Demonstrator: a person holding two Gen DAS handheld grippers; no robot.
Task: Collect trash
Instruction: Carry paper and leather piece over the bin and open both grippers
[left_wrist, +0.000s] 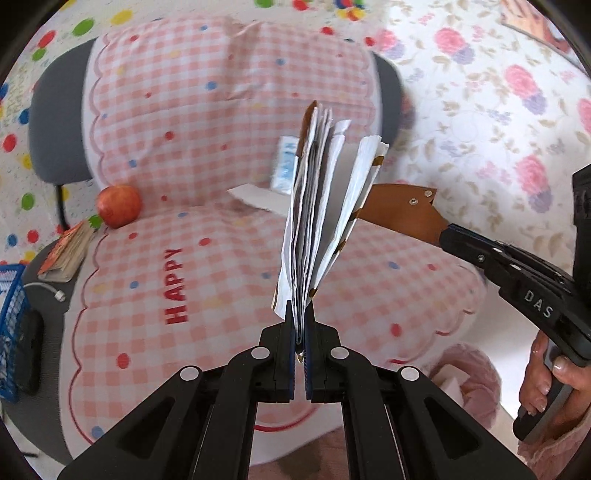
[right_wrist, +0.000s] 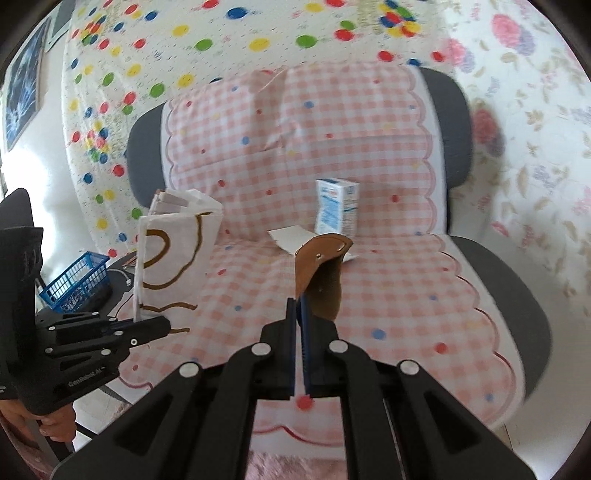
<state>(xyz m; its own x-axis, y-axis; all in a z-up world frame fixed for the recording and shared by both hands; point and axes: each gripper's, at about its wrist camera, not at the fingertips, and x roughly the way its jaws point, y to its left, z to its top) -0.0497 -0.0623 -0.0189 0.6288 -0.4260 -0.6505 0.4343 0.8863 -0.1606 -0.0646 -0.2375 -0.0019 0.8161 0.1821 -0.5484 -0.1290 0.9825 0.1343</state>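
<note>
Now: left gripper (left_wrist: 300, 325) clamped on the bottom edge of a folded white paper bag (left_wrist: 317, 206), brown print, standing upright above the chair seat. Right gripper (right_wrist: 302, 314) clamped on a brown leather flap (right_wrist: 321, 273), held just right of the bag. Behind both, on the pink checked cushion (right_wrist: 369, 295): a blue-white carton (right_wrist: 338, 206) upright against the backrest, a white card (right_wrist: 291, 238) lying flat before it. Apple (left_wrist: 119, 205) and booklet (left_wrist: 68, 251) at the cushion's left edge; blue basket (right_wrist: 79, 280) further left.
</note>
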